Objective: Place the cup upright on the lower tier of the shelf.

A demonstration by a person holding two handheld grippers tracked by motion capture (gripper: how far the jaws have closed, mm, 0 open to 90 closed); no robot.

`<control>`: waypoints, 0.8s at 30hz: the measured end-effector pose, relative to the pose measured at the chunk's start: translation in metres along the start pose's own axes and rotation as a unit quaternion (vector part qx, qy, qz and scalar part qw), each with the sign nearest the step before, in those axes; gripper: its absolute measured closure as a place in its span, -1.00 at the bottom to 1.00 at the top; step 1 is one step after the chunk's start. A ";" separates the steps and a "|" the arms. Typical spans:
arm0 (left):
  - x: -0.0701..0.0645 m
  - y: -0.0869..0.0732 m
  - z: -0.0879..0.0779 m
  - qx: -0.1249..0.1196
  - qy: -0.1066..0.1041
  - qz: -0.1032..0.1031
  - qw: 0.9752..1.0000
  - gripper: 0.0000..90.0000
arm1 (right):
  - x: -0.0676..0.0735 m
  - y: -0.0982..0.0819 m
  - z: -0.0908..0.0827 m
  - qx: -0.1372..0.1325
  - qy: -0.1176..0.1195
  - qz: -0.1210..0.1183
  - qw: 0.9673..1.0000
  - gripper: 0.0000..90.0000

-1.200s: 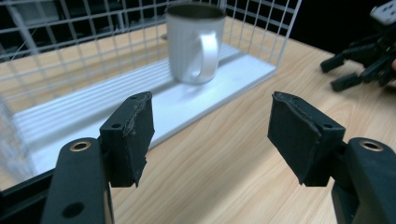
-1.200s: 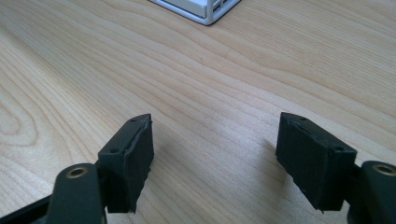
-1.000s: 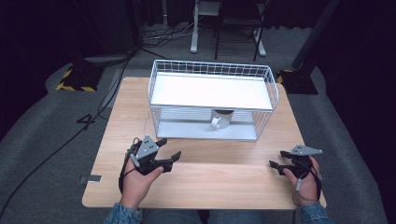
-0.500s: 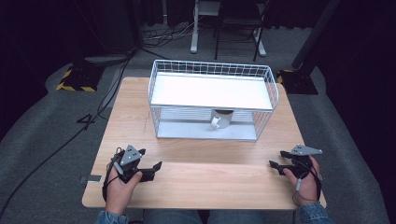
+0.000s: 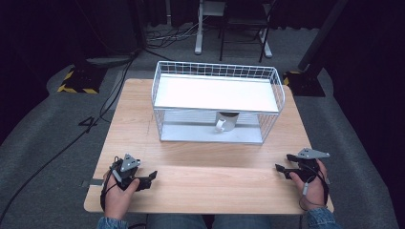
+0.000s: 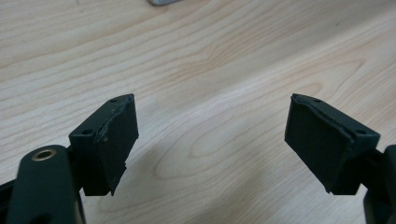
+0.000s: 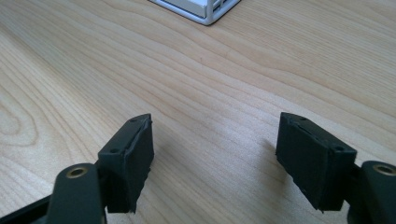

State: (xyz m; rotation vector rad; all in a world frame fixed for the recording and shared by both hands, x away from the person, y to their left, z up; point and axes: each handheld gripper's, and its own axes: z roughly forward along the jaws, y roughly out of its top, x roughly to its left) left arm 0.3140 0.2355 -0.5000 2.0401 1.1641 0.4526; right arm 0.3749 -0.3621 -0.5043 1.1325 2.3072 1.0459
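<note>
Nearest, the left gripper (image 5: 143,178) at seven o'clock and the right gripper (image 5: 282,168) at four o'clock rest released and empty, the left's jaws having just spread. At twelve, the mug (image 5: 225,121) sits under the wire rack (image 5: 217,71)'s shelf; a hasty reach risks snagging wires.

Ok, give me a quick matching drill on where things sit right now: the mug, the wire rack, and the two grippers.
Things:
1. mug
2. wire rack
3. left gripper
4. right gripper

Places or states:
A. at the table's near right edge, jaws open and empty
B. on the lower level, under the white shelf
C. at the table's near left edge, jaws open and empty
D. standing on the far half of the wooden table

Pairs: 1-B, 2-D, 3-C, 4-A
</note>
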 end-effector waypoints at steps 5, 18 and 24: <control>0.000 -0.003 0.002 0.017 0.009 0.013 1.000 -0.60 | 0.000 0.000 0.000 0.000 0.000 0.000 1.000 -0.38; -0.002 -0.003 0.005 0.035 0.012 0.010 0.999 -0.66 | 0.000 0.000 0.000 0.000 0.000 0.000 1.000 -0.38; -0.001 -0.003 0.006 0.036 0.012 0.010 0.999 -0.69 | 0.000 0.000 0.000 0.000 0.000 0.000 1.000 -0.38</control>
